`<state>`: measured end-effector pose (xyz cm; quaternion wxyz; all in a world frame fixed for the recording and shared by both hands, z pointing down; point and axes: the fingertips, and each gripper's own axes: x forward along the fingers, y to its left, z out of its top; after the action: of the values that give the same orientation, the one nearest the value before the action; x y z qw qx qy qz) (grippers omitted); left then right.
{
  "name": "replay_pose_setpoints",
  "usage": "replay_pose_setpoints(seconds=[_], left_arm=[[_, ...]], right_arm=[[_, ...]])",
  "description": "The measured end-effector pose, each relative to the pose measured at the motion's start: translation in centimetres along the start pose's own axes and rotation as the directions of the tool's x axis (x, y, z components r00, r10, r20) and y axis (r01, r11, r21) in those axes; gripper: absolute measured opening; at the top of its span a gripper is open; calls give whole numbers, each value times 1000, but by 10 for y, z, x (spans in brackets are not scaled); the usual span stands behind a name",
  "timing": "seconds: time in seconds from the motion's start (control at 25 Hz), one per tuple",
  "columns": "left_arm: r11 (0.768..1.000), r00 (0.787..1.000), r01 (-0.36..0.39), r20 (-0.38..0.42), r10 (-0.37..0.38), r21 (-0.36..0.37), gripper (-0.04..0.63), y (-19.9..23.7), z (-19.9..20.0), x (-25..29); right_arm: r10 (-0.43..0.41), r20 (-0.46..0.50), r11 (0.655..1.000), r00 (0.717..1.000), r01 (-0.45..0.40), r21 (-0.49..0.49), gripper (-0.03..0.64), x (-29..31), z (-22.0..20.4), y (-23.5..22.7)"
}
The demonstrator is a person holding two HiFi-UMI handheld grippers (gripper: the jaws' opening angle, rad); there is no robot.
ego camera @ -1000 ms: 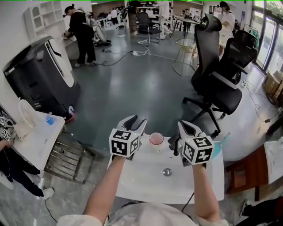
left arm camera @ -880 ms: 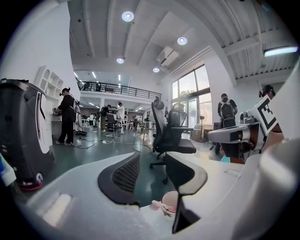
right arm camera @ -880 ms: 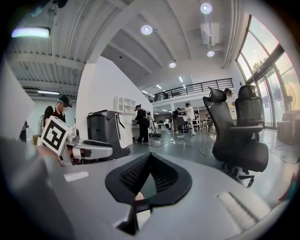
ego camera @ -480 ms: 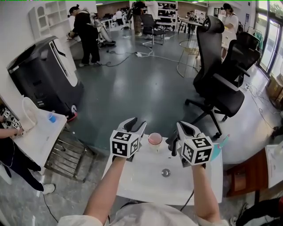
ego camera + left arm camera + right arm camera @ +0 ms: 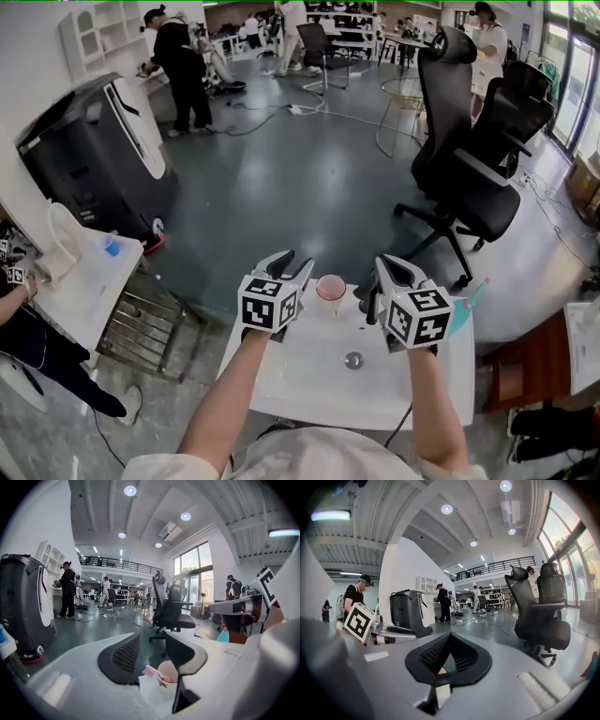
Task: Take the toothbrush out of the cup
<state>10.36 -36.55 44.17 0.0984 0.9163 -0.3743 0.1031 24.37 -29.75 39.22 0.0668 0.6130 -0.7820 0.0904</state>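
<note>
A pink cup stands near the far edge of the white table. In the left gripper view the cup shows low between the jaws, with a pink toothbrush leaning out over its left rim. My left gripper hovers just left of the cup, open and empty. My right gripper sits just right of the cup. Its tips meet with nothing held, and only a sliver of pink shows through the gap below them.
A small round metal piece is set in the table behind the grippers. A teal object lies at the table's right edge. Black office chairs stand beyond the table, a metal rack and another white table to the left.
Both grippers stay beside the cup, almost where they were. People in the background have shifted.
</note>
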Motion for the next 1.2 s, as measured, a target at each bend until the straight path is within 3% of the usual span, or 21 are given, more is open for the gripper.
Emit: replay_pose_setpoints(seconds=[0.8,1.2], left_arm=[[997,994,10,-112,-18,-77,179,0,-57,13],[985,991,16,-130,-39,-172,179,-3,-79,24]], right_arm=[[-17,-24,1000,1000,17,13,3,-6,-14,-3],[-28,-40,999,999,29,23,3,-10,-24,-8]])
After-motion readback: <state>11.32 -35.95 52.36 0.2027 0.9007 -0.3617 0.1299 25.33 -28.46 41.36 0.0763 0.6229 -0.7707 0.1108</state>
